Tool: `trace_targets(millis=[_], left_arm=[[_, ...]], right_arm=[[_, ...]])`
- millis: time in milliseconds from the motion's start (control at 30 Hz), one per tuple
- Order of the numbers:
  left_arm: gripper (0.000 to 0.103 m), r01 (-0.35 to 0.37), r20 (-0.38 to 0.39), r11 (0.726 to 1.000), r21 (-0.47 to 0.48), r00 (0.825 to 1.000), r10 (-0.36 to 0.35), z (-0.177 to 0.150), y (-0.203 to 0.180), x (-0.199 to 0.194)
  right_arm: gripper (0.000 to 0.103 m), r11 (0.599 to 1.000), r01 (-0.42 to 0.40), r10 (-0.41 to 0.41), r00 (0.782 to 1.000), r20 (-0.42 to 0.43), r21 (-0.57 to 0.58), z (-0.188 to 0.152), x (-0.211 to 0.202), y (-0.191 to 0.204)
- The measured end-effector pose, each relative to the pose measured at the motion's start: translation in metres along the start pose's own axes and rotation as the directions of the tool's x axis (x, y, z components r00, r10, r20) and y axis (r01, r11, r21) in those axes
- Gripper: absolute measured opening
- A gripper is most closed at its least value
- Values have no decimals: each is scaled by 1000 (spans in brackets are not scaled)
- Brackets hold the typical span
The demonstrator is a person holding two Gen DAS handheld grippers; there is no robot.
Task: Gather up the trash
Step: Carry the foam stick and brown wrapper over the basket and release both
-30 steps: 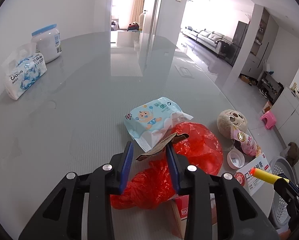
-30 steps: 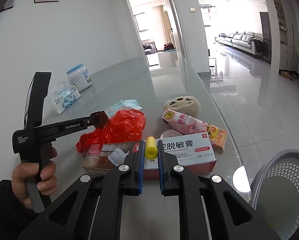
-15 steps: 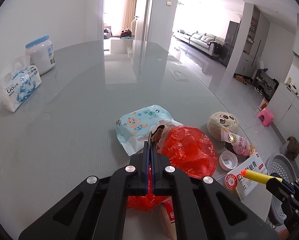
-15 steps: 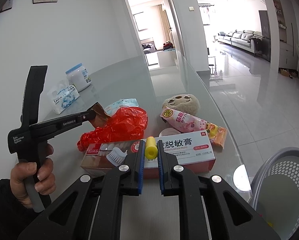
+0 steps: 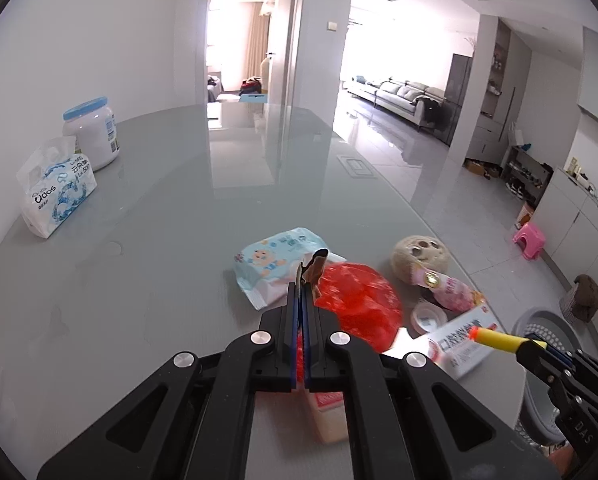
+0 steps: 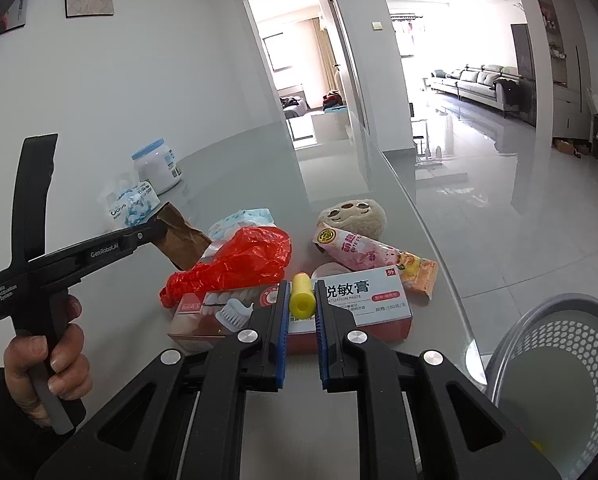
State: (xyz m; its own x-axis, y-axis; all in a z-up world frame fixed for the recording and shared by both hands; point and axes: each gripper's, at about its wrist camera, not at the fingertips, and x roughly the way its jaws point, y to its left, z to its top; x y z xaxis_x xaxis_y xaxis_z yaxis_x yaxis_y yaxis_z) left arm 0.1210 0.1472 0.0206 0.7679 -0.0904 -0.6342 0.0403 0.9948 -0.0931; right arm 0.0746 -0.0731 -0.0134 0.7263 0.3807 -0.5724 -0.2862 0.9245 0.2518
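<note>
My left gripper (image 5: pixel 300 286) is shut on a brown paper scrap (image 5: pixel 314 267) and holds it lifted above the glass table; it also shows in the right wrist view (image 6: pixel 179 236). Below it lie a red plastic bag (image 5: pixel 359 308), a baby-wipes pack (image 5: pixel 275 264), a pink snack wrapper (image 6: pixel 363 252), a small white cup (image 5: pixel 429 316) and a toothpaste box (image 6: pixel 339 304). My right gripper (image 6: pixel 301 294) is shut on a yellow foam tube (image 6: pixel 302 296) over the box, near the table's edge. A grey mesh bin (image 6: pixel 559 364) stands on the floor to the right.
A tissue pack (image 5: pixel 57 192) and a white jar with a blue lid (image 5: pixel 91 132) stand at the far left of the table (image 5: pixel 179 200). A round plush toy (image 5: pixel 419 256) lies by the wrapper. A pink stool (image 5: pixel 529 240) is on the floor.
My left gripper closed on the brown paper scrap and lifted it up off the red bag. The right gripper stayed in place, holding the yellow tube.
</note>
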Motion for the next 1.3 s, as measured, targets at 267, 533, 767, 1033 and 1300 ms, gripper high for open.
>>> trace_targets(millis=[267, 533, 767, 1033, 1300], left_arm=[[2, 98, -9, 994, 53, 995, -97, -16, -50, -21], [2, 241, -48, 961, 138, 970, -237, -32, -129, -30], [2, 354, -128, 910, 216, 934, -333, -52, -213, -22], [2, 412, -241, 866, 284, 905, -352, -82, -285, 7], [3, 422, -329, 851, 313, 888, -320, -102, -316, 35]], right_arm=[[12, 999, 49, -49, 999, 15, 14, -11, -33, -16], [12, 981, 168, -171, 985, 26, 94, -34, -79, -70], [12, 939, 291, -299, 954, 20, 182, -59, -118, -130], [12, 890, 367, -374, 927, -26, 270, -88, -142, -189], [12, 868, 386, -379, 921, -84, 313, -109, -138, -217]])
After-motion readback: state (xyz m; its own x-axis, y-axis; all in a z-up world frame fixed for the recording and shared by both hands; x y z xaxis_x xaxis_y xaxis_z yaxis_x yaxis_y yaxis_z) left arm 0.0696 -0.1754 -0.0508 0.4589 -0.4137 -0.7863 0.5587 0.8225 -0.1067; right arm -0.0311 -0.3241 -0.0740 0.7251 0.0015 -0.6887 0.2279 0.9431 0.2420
